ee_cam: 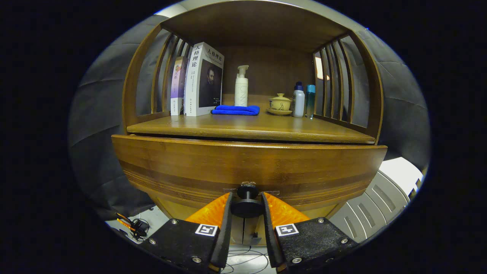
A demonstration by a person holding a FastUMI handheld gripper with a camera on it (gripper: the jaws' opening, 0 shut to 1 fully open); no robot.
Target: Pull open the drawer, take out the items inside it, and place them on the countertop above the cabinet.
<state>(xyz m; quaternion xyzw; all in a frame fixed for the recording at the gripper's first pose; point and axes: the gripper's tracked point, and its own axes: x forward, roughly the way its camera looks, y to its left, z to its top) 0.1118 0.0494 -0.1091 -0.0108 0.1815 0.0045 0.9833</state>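
A: Dark round knob (247, 205) at centre of curved brown wooden drawer front (249, 167). Gripper (246, 199) fingers clamped either side of that knob, gripping for a straight outward pull.

B: Drawer barely out from the cabinet; contents hidden. Wooden countertop (266, 127) directly above the knob, its front strip bare for set-down; folded blue cloth (236, 110) and cream pump bottle (241, 86) further back.

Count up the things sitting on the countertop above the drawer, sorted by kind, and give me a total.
Books: 2
Pump bottle: 1
Small bottles: 2
Blue cloth: 1
Lidded cup on saucer: 1
Total: 7
The gripper has its fingers around the drawer knob.
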